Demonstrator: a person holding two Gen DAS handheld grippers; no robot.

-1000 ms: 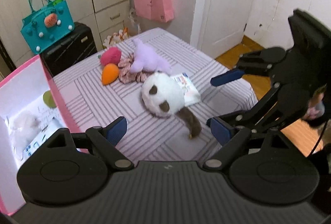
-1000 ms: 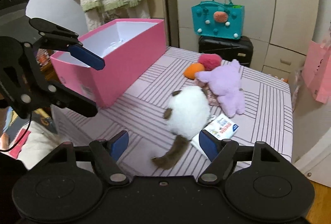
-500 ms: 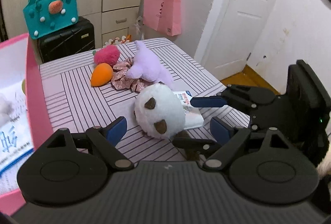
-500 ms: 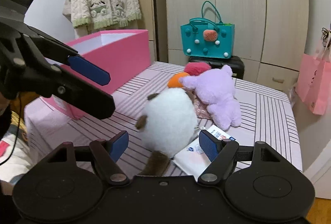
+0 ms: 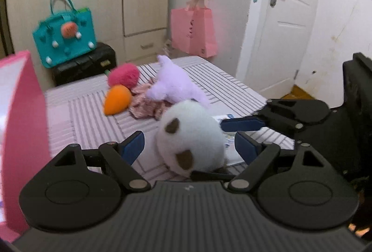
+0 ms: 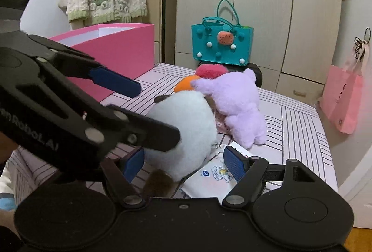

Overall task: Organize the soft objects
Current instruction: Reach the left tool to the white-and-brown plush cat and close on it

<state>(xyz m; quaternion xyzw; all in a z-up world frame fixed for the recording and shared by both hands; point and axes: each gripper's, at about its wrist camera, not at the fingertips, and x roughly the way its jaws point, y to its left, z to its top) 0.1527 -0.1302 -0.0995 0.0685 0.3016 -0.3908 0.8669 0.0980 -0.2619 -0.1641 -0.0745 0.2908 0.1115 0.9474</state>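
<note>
Straddling the white plush toy (image 5: pixel 189 135) on the striped desk (image 5: pixel 81 112), both the left claw (image 5: pixel 189 147) and right claw (image 6: pixel 183 164) gape wide, so colliding fingers could knock it aside.

I see a round white plush (image 5: pixel 189 138) with brown patches lying centre frame. Behind it lie a lilac plush (image 5: pixel 173 84), an orange carrot (image 5: pixel 117 99) and a pink pom (image 5: pixel 123 76).

Even indoor light, fairly bright, no hard shadows; source not visible. Strong fisheye bend at edges in both views: wardrobe doors (image 6: pixel 260 7) and door (image 5: pixel 290 19) curve. Left wrist view motion-blurred throughout, teal bag (image 5: pixel 65 40) and pink box (image 5: pixel 23 117) smeared. Right wrist view sharper, slight blur on the near white plush (image 6: pixel 186 131). Pinkish halo around pink paper bag (image 5: pixel 193 31).
</note>
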